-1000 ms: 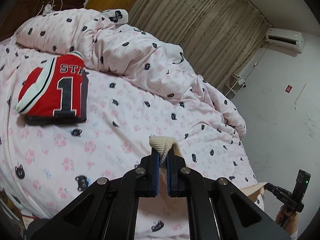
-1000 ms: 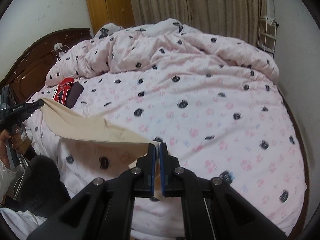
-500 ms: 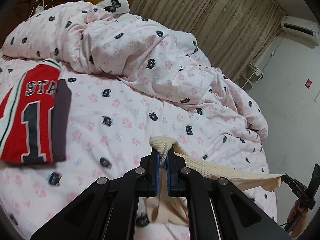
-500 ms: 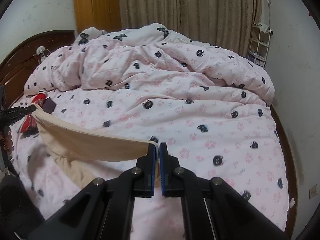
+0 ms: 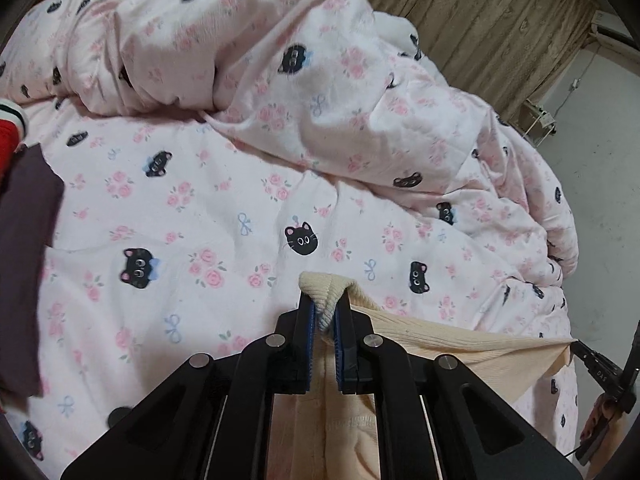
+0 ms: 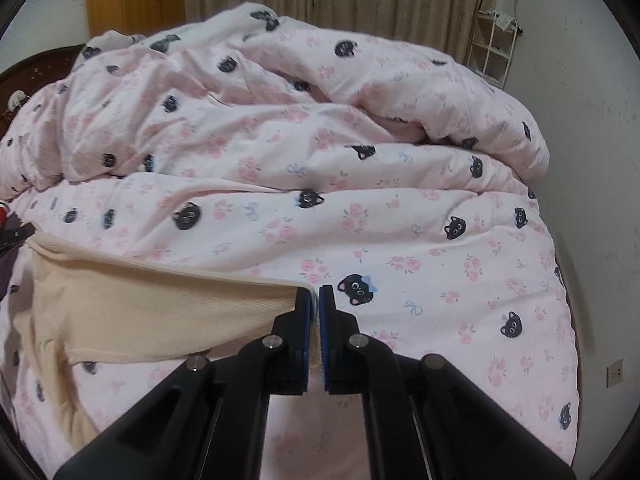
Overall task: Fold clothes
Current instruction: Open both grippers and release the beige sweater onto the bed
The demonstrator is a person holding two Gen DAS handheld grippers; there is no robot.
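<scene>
Left tool (image 5: 325,312): jaws nearly closed, pinching a bunched ribbed corner of the cream garment (image 5: 472,344).
Right tool (image 6: 315,300): jaws nearly closed on the opposite corner of the same edge.
Garment position: top edge stretched between both tools above the bed (image 6: 460,264), rest drooping toward its near edge.
Progress: early; garment not yet laid flat, no fold visible in it.
Done: red jersey (image 5: 9,140) lies folded at the bed's left edge.
Obstruction: heaped quilt (image 5: 304,80) fills the far half.

Left tool (image 5: 324,312) and right tool (image 6: 315,300) angled downward (both pinched on cloth).
</scene>
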